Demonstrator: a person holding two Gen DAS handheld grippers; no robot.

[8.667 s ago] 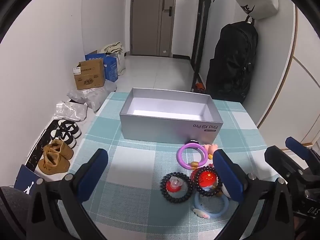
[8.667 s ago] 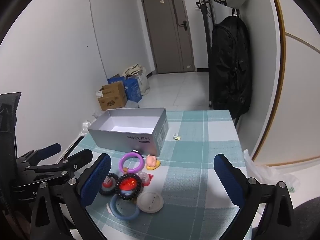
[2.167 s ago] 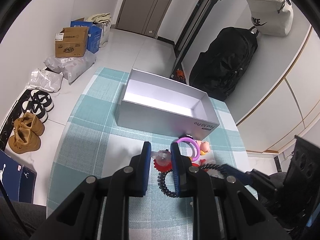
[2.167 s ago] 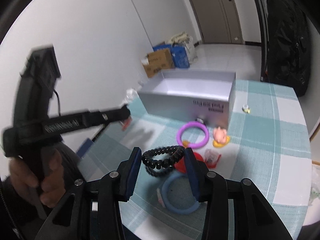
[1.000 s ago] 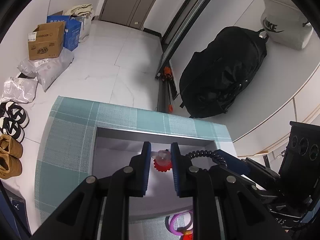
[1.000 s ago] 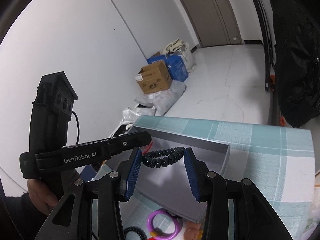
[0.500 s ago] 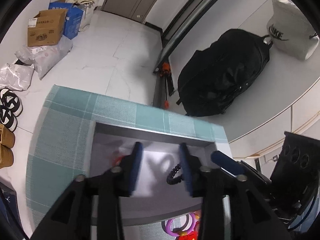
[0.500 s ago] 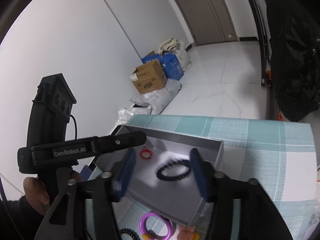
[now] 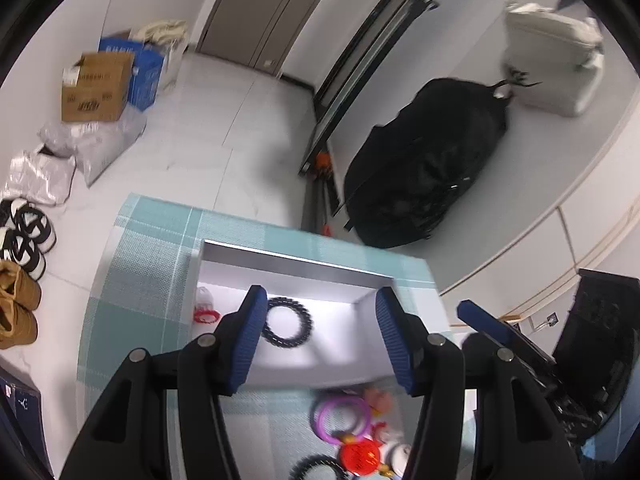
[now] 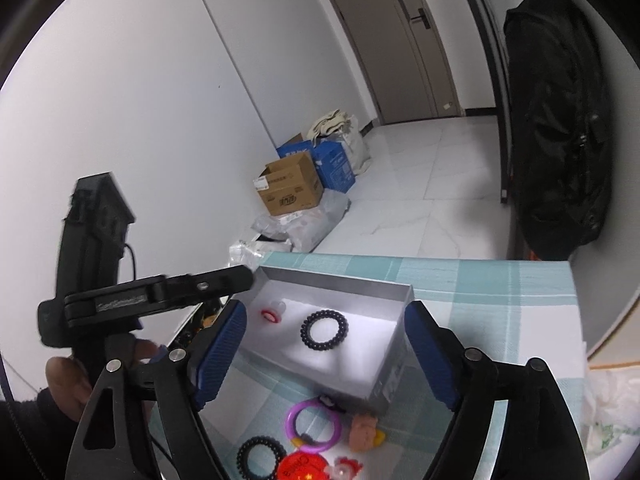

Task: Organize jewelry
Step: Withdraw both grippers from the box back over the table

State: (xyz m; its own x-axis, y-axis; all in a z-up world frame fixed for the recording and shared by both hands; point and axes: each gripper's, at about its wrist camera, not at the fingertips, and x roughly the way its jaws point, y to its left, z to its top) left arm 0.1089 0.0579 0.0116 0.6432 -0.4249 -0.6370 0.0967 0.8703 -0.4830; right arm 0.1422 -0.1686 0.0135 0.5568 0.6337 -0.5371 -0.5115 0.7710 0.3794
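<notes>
Now that both tongs, left (image 9: 320, 338) and right (image 10: 326, 354), have just been opening and hang empty over the box (image 10: 394, 292), drop-off's done; next grab the purple ring (image 10: 314, 420) near the bench edge

Desk (image 10: 500, 280) under teal-and-white checked cloth. Open grey box (image 10: 394, 376) on it. Just in front of box — purple ring (image 10: 313, 424), pink figure (image 10: 365, 432), black coil band (image 10: 260, 456), red round piece (image 10: 300, 470), all close together.
</notes>
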